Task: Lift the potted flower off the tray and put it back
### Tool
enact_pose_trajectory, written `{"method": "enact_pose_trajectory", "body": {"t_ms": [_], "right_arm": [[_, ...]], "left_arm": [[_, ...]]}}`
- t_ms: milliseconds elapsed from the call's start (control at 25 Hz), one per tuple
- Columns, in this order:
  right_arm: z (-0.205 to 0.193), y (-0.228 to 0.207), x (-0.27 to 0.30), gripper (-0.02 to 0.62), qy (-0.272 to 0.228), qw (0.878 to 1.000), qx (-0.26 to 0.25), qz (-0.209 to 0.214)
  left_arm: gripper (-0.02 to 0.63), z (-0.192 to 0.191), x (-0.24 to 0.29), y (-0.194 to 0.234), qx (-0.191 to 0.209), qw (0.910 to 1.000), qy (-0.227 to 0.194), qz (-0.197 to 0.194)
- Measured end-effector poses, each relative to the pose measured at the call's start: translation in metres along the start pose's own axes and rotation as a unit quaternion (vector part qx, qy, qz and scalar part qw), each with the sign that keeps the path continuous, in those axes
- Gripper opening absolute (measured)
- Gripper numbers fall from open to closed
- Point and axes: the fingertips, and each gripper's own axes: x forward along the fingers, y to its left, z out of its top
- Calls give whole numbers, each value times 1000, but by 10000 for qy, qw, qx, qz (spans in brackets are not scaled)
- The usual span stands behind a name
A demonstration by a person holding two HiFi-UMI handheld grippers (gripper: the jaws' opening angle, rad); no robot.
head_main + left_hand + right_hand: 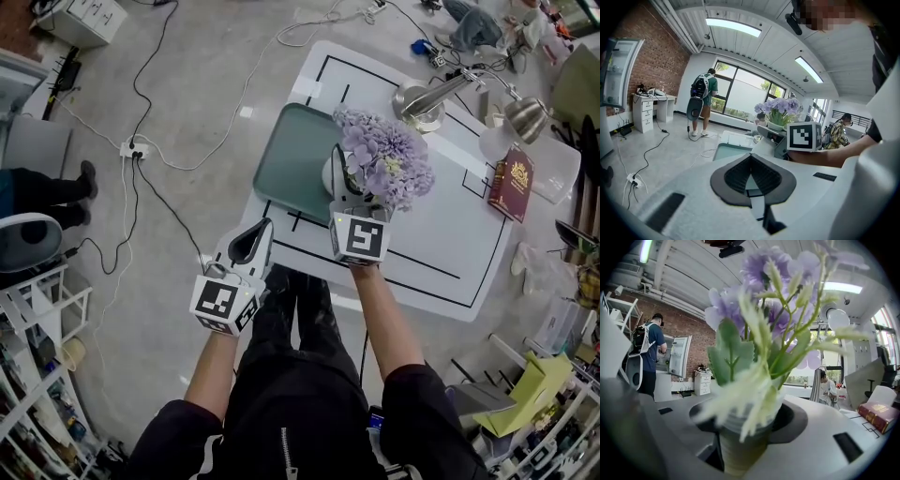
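The potted flower, purple blooms in a pale pot, stands at the right edge of the teal tray on the white table. I cannot tell whether the pot rests on the tray. My right gripper is shut on the pot. In the right gripper view the pot fills the gap between the dark pads. My left gripper hangs off the table's near left corner, shut and holding nothing. Its pads meet at the tip in the left gripper view, which also shows the flower and tray ahead.
A silver desk lamp and a red book lie on the table beyond and to the right of the flower. Cables and a power strip run over the floor on the left. A person's legs show at the left edge.
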Motion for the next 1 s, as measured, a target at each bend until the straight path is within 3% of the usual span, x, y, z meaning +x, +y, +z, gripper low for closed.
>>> {"method": "enact_pose_trajectory", "body": {"t_ms": [440, 1000], "right_arm": [[21, -20, -39, 238, 15, 10000, -12, -89], [53, -81, -139, 238, 183, 9975, 199, -651]], "left_arm": [[6, 24, 16, -37, 226, 9987, -69, -456], [6, 63, 47, -129, 762, 9882, -217, -1311]]}}
